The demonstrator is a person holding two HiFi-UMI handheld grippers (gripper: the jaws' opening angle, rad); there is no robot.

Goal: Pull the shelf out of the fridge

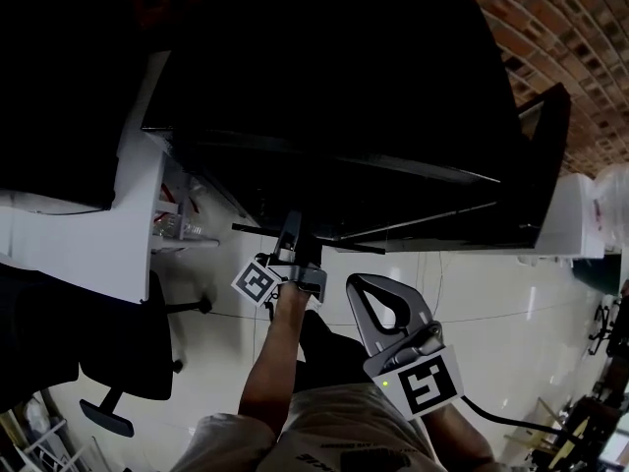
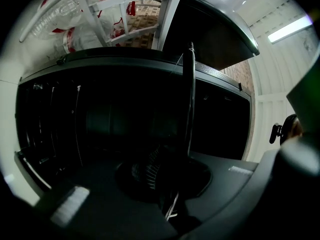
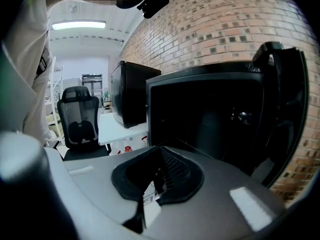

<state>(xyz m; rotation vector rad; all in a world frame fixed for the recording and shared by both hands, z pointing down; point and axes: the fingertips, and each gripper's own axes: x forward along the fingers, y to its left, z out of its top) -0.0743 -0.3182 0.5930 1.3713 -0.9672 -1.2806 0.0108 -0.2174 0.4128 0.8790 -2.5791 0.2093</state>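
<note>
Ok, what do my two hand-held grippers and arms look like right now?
The left hand-held gripper is grey with dark jaws. The right hand-held gripper has grey looped jaws and trails a black cable. Each carries a white cube with black square markers. The forearms show no sleeves.

I see a black fridge (image 1: pixel 344 116), its dark wire shelf (image 2: pixel 189 94) in my left gripper (image 2: pixel 167 180), red-brown brick wall (image 3: pixel 210 24) beyond my grey right gripper (image 3: pixel 157 181), and a black-and-white patterned marker cube (image 1: pixel 425 382).

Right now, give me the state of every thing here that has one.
fridge door, open
shelf, clamped at its edge
left gripper, shut on shelf
right gripper, shut, empty
</note>
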